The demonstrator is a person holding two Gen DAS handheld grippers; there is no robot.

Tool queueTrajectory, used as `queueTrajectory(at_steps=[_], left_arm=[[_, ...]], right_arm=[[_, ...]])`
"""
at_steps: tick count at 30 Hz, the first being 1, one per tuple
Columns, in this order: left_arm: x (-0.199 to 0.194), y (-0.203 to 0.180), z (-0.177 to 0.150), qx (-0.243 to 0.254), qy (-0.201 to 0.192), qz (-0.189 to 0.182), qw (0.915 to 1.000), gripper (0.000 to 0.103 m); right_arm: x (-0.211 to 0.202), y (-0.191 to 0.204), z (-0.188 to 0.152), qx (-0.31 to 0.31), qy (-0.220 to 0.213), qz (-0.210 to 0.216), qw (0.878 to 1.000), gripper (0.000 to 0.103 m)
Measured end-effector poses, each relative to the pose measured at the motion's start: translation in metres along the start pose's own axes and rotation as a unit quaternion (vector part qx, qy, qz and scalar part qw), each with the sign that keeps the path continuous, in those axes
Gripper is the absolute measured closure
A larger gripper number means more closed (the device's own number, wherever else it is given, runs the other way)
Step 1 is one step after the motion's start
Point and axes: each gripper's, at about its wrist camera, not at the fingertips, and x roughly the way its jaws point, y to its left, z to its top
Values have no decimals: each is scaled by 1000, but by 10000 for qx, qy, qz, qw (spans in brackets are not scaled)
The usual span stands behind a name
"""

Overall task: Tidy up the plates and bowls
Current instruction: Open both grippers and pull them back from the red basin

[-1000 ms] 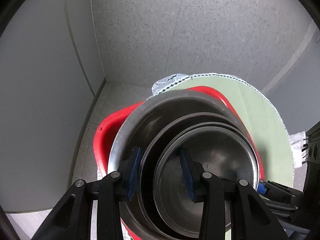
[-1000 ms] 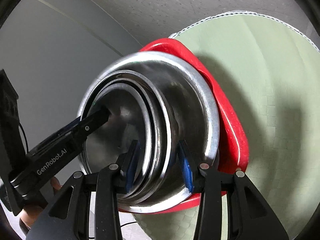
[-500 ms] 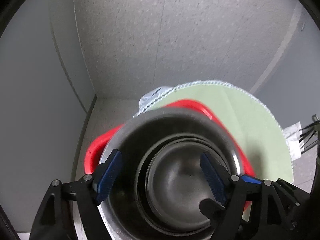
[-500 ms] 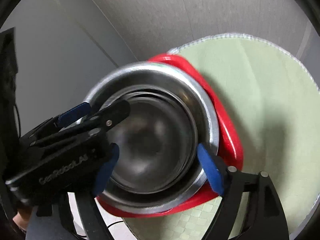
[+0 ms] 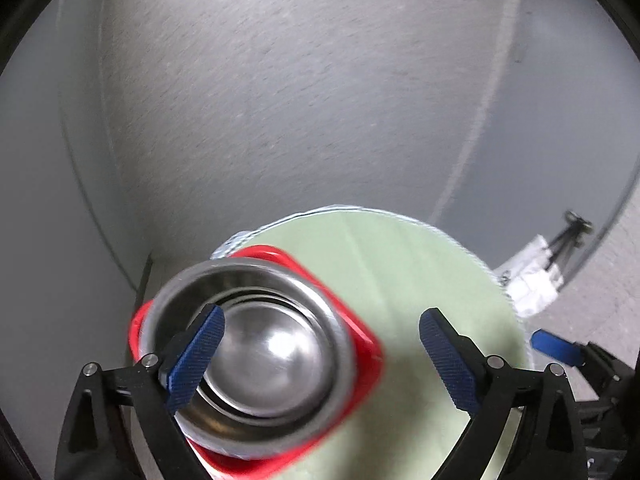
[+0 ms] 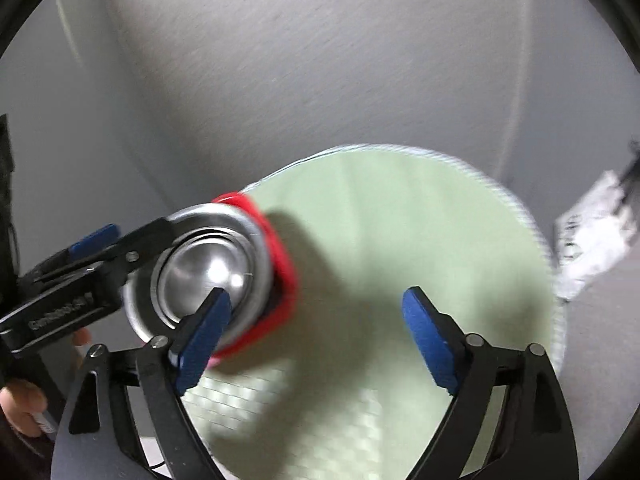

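Observation:
A nest of several steel bowls [image 5: 260, 348] sits in a red square dish [image 5: 360, 340] at the left edge of a round table with a pale green cloth [image 5: 420, 280]. My left gripper [image 5: 320, 314] hangs above and in front of the stack. Its jaws are opening wide, with nothing between the blue pads. The right wrist view shows the same bowls [image 6: 208, 268] and red dish [image 6: 282, 248] at mid left. My right gripper [image 6: 316, 295] is over the green cloth [image 6: 400, 220], its jaws opening and holding nothing. The left gripper's [image 6: 100, 256] black fingers reach over the bowls' rim.
Grey walls meet in a corner behind the table. A crumpled white bag [image 5: 532, 284] and thin dark legs stand on the floor to the right. A person's hand [image 6: 20, 400] shows at the lower left. The table's round edge lies close behind the red dish.
Both grippers were shut on the bowls' rims. They let go, opened wide, and rose back from the stack, which stays in the red dish and looks smaller.

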Motion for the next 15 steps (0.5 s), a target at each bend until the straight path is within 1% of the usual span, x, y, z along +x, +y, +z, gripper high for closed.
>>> queueTrajectory(at_steps=[2, 4, 5, 7, 8, 10, 11, 13, 14, 15], left_arm=[[-21, -13, -13, 187, -123, -108, 9997, 6], [-43, -21, -27, 383, -230, -154, 9989, 5], [-60, -26, -37, 505, -313, -197, 9980, 5], [-84, -29, -51, 645, -392, -238, 9969, 4], [-101, -31, -60, 718, -455, -320, 9959, 1], [-131, -32, -75, 822, -527, -439, 9943, 1], [-147, -31, -83, 869, -553, -505, 9934, 1], [-171, -25, -99, 941, -620, -552, 9921, 1], [-190, -23, -106, 953, -697, -590, 9912, 1], [-208, -13, -108, 954, -738, -642, 9906, 1]], right_arm=[[-24, 3, -14, -5, -206, -341, 9992, 8], [-59, 0, -34, 78, -451, -610, 9971, 6], [-67, 0, -43, 134, -551, -707, 9959, 5], [-96, 5, -61, 214, -761, -858, 9932, 2], [-107, 13, -69, 250, -838, -941, 9917, 1], [-138, 24, -90, 314, -1010, -1073, 9886, 0], [-156, 25, -95, 337, -1062, -1113, 9875, 0], [-182, 38, -110, 377, -1166, -1191, 9853, 0], [-193, 42, -117, 391, -1217, -1205, 9844, 0], [-209, 50, -124, 400, -1311, -1273, 9823, 0]])
